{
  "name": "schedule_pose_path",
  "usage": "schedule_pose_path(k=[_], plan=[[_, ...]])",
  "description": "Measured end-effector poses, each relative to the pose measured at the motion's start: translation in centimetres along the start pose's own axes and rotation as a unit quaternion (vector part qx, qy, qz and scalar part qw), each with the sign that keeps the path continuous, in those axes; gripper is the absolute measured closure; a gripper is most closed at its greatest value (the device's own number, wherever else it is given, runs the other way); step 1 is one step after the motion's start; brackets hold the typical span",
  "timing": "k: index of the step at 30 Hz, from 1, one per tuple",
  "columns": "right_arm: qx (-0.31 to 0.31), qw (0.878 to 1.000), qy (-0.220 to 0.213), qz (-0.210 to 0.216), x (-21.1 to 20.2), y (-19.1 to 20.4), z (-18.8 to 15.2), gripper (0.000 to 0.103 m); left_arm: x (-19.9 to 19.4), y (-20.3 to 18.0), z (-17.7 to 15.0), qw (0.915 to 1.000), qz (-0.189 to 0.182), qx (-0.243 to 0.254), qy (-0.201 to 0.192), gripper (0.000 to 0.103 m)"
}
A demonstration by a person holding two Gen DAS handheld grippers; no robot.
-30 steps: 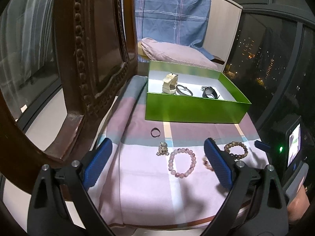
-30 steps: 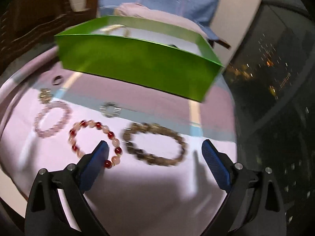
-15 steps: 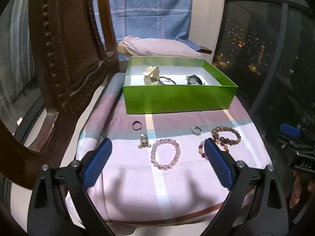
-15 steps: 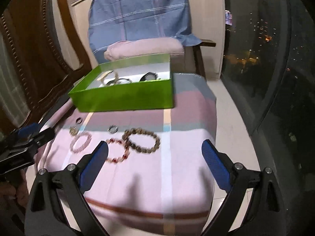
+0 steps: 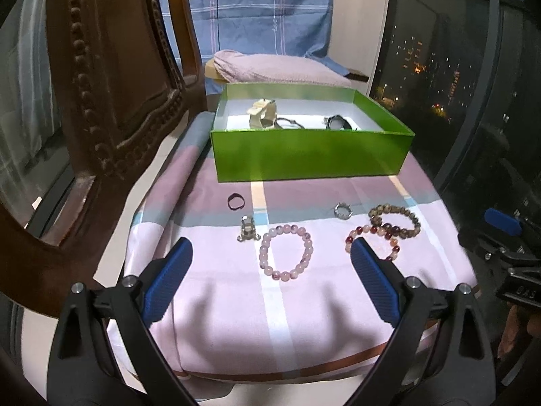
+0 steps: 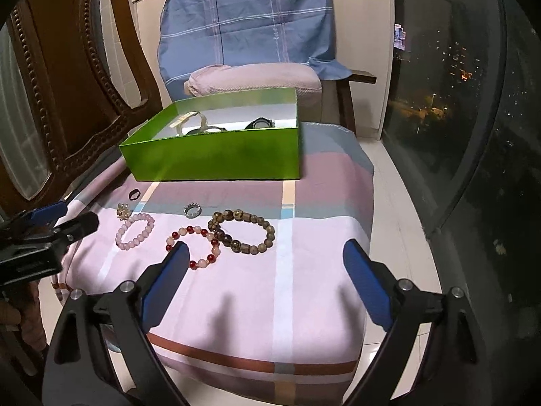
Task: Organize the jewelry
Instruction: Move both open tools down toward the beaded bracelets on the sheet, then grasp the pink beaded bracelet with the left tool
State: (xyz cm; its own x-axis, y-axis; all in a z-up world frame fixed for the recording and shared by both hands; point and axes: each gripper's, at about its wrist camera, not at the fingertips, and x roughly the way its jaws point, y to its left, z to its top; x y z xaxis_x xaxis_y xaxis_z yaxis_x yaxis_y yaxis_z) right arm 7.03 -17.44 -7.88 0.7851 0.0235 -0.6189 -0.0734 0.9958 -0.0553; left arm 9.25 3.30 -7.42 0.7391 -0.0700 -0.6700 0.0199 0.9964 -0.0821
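**Both grippers hovering, nothing picked yet**

The left gripper (image 5: 270,270) is hanging released above the pink bracelet (image 5: 286,252); the right gripper (image 6: 265,280), likewise spread and empty, is facing the red-and-white bracelet (image 6: 194,245) and brown bracelet (image 6: 243,231). Next likely calls for descending, gripping one, carrying it to the green box (image 5: 309,155).

I am finding no readable text, faint embossed marks on the right gripper (image 5: 517,291) body staying illegible to me, watch faces too small.
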Motion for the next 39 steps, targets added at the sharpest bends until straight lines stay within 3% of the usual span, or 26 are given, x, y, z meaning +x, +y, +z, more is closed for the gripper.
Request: schedule_pose_path(k=[5,8,11,16,19,20,21,23,25,29,34,35,36,37,39], plan=[[-0.009,1.000,0.022,0.000,1.1,0.3,-0.3,0.013,2.4,0.2,-0.3,0.9988,0.015,-0.007,0.046,0.012],[-0.017,0.999,0.039,0.003,2.0,0.7,-0.6,0.013,4.1,0.0,-0.5,0.9972,0.009,-0.011,0.074,0.025],[-0.029,0.998,0.049,0.005,2.5,1.3,-0.9,0.013,5.9,-0.5,-0.6,0.9954,0.009,-0.005,0.095,0.029],[-0.035,0.997,0.068,0.015,3.4,2.0,-1.3,0.017,7.3,-1.5,-0.4,0.9953,0.018,0.009,0.094,0.035],[-0.033,0.996,0.083,0.019,4.1,2.1,-1.6,0.023,7.4,-1.4,-0.1,0.9958,0.019,0.007,0.089,0.064],[-0.029,0.996,0.085,0.021,4.3,2.1,-1.6,0.025,7.3,-1.3,0.0,0.9959,0.018,0.005,0.089,0.080],[-0.027,0.996,0.087,0.024,4.4,2.1,-1.6,0.027,7.3,-1.3,0.1,0.9958,0.015,0.007,0.090,0.087],[-0.022,0.995,0.092,0.029,4.7,2.1,-1.7,0.034,7.2,-1.2,0.1,0.9958,0.012,0.005,0.090,0.088],[-0.012,0.995,0.095,0.038,5.0,2.0,-1.6,0.038,6.3,-1.2,0.4,0.9975,0.003,0.005,0.071,0.103],[0.009,0.995,0.092,0.042,5.3,1.8,-1.4,0.039,3.3,-0.8,1.2,0.9989,-0.039,0.005,0.023,0.103],[0.013,0.994,0.095,0.044,5.9,2.3,-1.4,0.039,2.3,0.3,0.9,0.9991,-0.038,0.003,0.019,0.102],[0.012,0.994,0.096,0.043,6.0,2.5,-1.4,0.039,2.4,0.4,0.8,0.9992,-0.031,0.009,0.022,0.093],[0.012,0.994,0.097,0.044,6.1,2.6,-1.4,0.039,2.5,0.3,0.8,0.9992,-0.030,0.013,0.023,0.073],[0.010,0.994,0.099,0.043,6.1,2.8,-1.3,0.039,2.6,0.1,0.8,0.9991,-0.030,0.020,0.023,0.066],[0.008,0.994,0.099,0.043,6.2,2.9,-1.3,0.039,3.0,-0.7,0.8,0.9982,-0.036,0.040,0.026,0.065]])
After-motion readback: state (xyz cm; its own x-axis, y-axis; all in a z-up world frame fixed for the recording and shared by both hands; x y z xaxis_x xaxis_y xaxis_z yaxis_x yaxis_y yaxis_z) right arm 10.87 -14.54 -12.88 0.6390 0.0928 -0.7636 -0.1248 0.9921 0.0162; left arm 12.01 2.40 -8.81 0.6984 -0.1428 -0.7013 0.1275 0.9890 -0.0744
